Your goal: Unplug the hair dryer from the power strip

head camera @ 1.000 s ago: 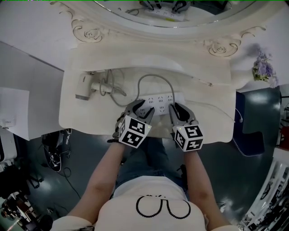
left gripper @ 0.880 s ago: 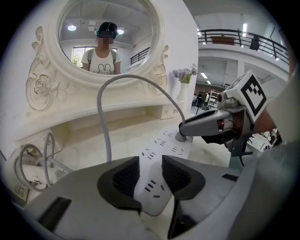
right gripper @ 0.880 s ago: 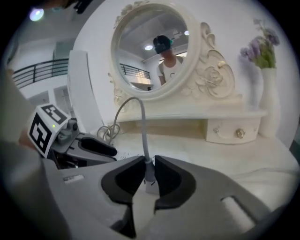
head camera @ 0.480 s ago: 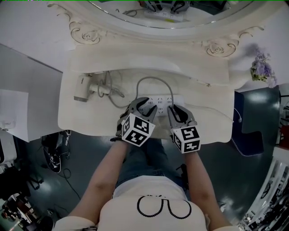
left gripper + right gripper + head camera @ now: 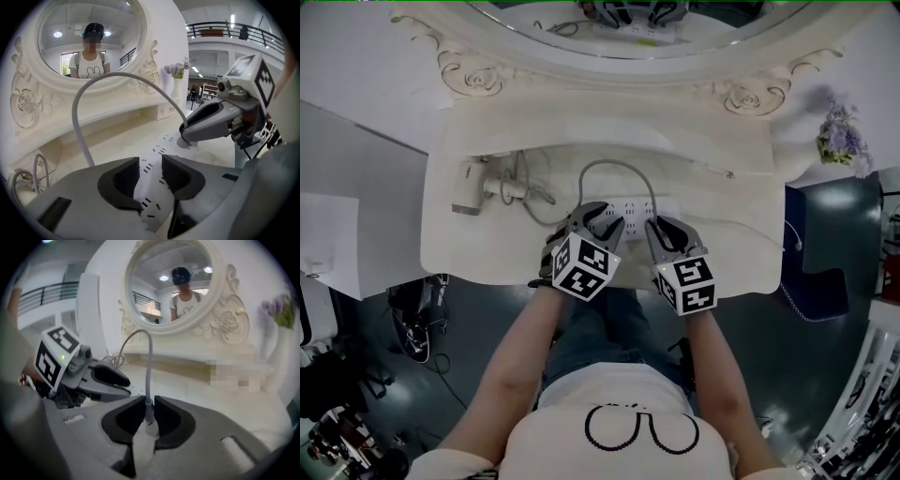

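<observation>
A white power strip (image 5: 623, 206) lies near the vanity's front edge. My left gripper (image 5: 602, 217) straddles its left end. Its jaws are closing, and in the left gripper view the pads (image 5: 125, 176) sit against the power strip (image 5: 149, 185) on both long sides. My right gripper (image 5: 661, 230) is shut on a white plug (image 5: 149, 417) seated in the strip. A grey cable (image 5: 149, 364) rises from the plug. It arcs over (image 5: 614, 164) to the left, toward the white hair dryer (image 5: 472, 185) lying on the table. The right gripper (image 5: 206, 124) also shows in the left gripper view.
The cream vanity table (image 5: 741, 253) has a raised back shelf and an oval mirror (image 5: 628, 23) behind. The dryer's coiled cord (image 5: 530, 183) lies between dryer and strip. A vase of purple flowers (image 5: 839, 141) stands at the far right. The table's front edge is right under both grippers.
The left gripper's jaws have narrowed onto the power strip and it has rolled a little. The right gripper has kept its hold on the plug in the same spot.
</observation>
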